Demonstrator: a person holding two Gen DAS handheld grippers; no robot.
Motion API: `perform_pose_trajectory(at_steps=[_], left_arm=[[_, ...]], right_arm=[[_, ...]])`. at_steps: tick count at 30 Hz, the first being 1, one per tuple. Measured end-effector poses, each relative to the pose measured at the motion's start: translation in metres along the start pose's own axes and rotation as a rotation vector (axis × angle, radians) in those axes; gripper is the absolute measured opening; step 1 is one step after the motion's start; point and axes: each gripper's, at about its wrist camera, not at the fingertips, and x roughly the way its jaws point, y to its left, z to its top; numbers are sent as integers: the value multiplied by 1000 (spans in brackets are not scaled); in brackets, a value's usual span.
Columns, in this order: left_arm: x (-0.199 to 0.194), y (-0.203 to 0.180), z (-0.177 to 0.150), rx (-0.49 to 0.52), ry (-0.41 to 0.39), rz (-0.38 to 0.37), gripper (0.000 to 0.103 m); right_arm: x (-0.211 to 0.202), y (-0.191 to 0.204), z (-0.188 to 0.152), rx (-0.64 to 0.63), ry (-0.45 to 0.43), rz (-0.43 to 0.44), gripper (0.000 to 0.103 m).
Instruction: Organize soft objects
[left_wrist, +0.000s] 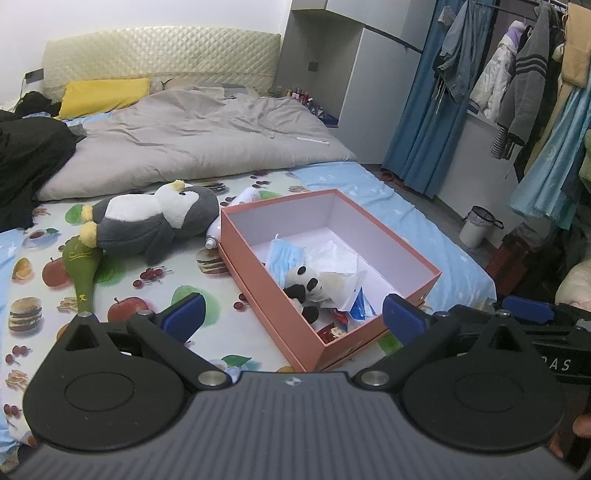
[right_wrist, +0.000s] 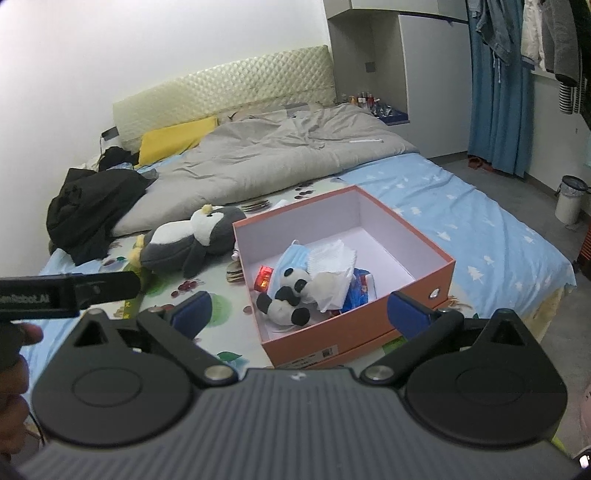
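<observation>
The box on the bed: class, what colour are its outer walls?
The box is salmon-orange outside and white inside, clearest in the right wrist view.

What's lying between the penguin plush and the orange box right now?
A white bottle lies in the gap between the penguin plush and the orange box, its cap toward the camera. The left wrist view shows it clearly; the right wrist view shows only a sliver.

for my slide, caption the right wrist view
Open right hand-held gripper before orange box holding panda plush; penguin plush beside it.
</observation>
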Motion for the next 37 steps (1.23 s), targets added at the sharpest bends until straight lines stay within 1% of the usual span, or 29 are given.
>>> perform_pose_trajectory(at_steps=[5,15,29,37], left_arm=[[0,0,-1,-3,4,13,103],[-2,0,-2,-4,-2,15,103],[-6,0,-4,-2,-12,25,103],[-13,0,-5,0,-21,28,103]], right_arm=[[0,1,-1,-2,-1,1,103],[0,1,-2,-4,4,-6,103],[-1,1,-3,2,2,11,103],[-2,0,-2,-21,-1,-4,103]])
